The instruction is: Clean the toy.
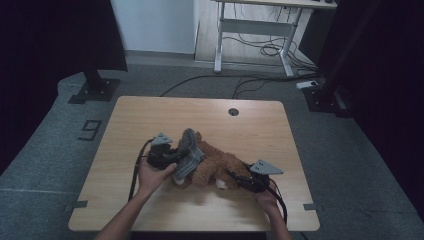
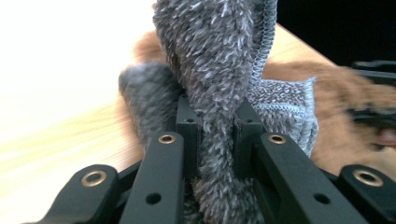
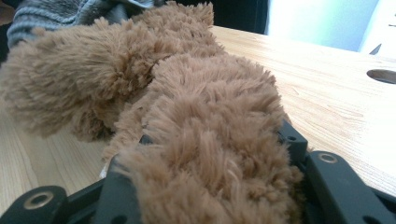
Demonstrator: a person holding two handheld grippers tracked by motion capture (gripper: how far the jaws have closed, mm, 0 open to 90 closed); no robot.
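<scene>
Two grippers work a brown plush (image 1: 220, 167) near the counter's (image 1: 150, 112) front edge: left gripper (image 2: 217, 128) jaws pinch its grey knit (image 2: 210, 60), right gripper (image 3: 210, 154) jaws clamp a furry limb.

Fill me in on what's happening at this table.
A person works on a brown plush toy lying on the wooden table, with a gripper in each hand. The left gripper is shut on a fold of the toy's grey knit garment, which is bunched up at the toy's left end. The right gripper clamps a furry part of the toy at the other end.
</scene>
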